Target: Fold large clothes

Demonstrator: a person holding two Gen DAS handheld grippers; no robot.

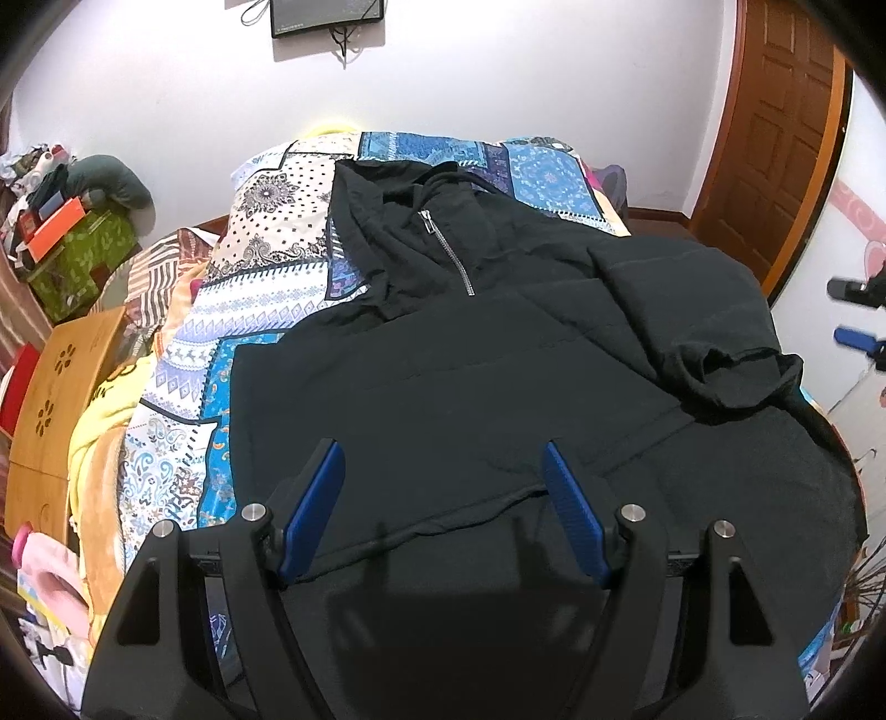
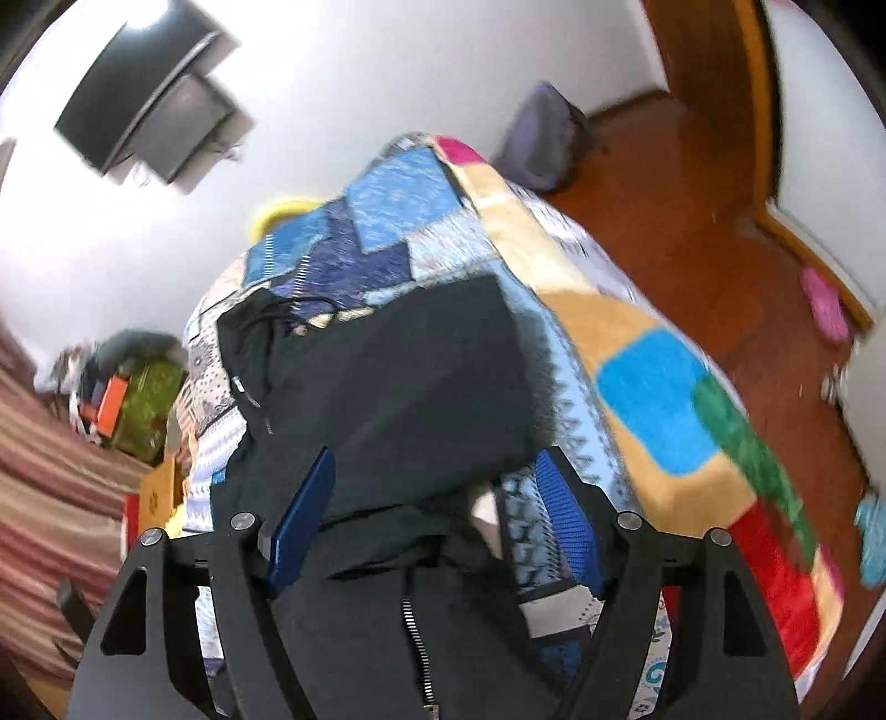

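A black hooded top (image 1: 443, 360) with a short metal zip (image 1: 446, 252) lies spread on a bed under a patterned quilt (image 1: 277, 266). One sleeve (image 1: 720, 354) is folded across its right side. My left gripper (image 1: 443, 498) hovers open over the top's lower hem, with nothing between its blue pads (image 1: 313, 509). At the right edge of the left wrist view, the right gripper's fingers (image 1: 855, 338) stick in beside the bed. In the blurred right wrist view my right gripper (image 2: 437, 498) stands open above the black top (image 2: 387, 376), near the bed's right edge, and its pads press on nothing.
A wooden door (image 1: 775, 138) stands at the back right, and a screen (image 1: 326, 16) hangs on the far wall. Left of the bed are a wooden lap table (image 1: 61, 399) and a green box (image 1: 83, 260) with clutter. Right of the bed is wooden floor (image 2: 692, 183) with a pink slipper (image 2: 825, 304).
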